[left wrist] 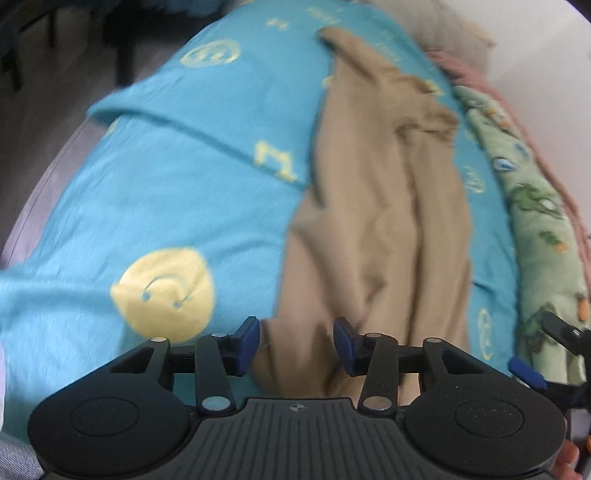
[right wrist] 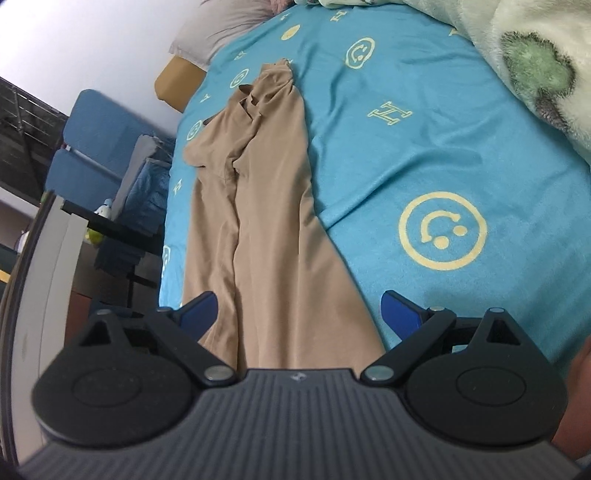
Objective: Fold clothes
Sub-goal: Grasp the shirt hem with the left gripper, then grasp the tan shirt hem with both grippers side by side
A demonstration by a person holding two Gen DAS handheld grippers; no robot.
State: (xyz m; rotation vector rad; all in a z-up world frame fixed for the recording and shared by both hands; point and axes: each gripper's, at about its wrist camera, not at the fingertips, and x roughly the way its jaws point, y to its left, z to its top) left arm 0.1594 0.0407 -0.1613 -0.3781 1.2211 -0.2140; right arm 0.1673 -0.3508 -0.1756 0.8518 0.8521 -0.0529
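A tan garment (left wrist: pixel 380 229) lies stretched lengthwise on a turquoise bed sheet (left wrist: pixel 177 177) with yellow smiley prints. It also shows in the right wrist view (right wrist: pixel 266 221), folded narrow, its collar end far away. My left gripper (left wrist: pixel 296 345) is open, its blue fingertips (left wrist: pixel 248 341) just above the garment's near end, holding nothing. My right gripper (right wrist: pixel 301 314) is wide open over the garment's near end, empty. The right gripper's blue tip (left wrist: pixel 526 373) shows at the left view's right edge.
A green patterned fleece blanket (left wrist: pixel 535 206) lies along one side of the bed; it also shows in the right wrist view (right wrist: pixel 528 62). A grey pillow (right wrist: pixel 225 26) and blue chair (right wrist: pixel 96 147) stand beyond the bed's edge. A dark desk (right wrist: pixel 110 229) is beside the bed.
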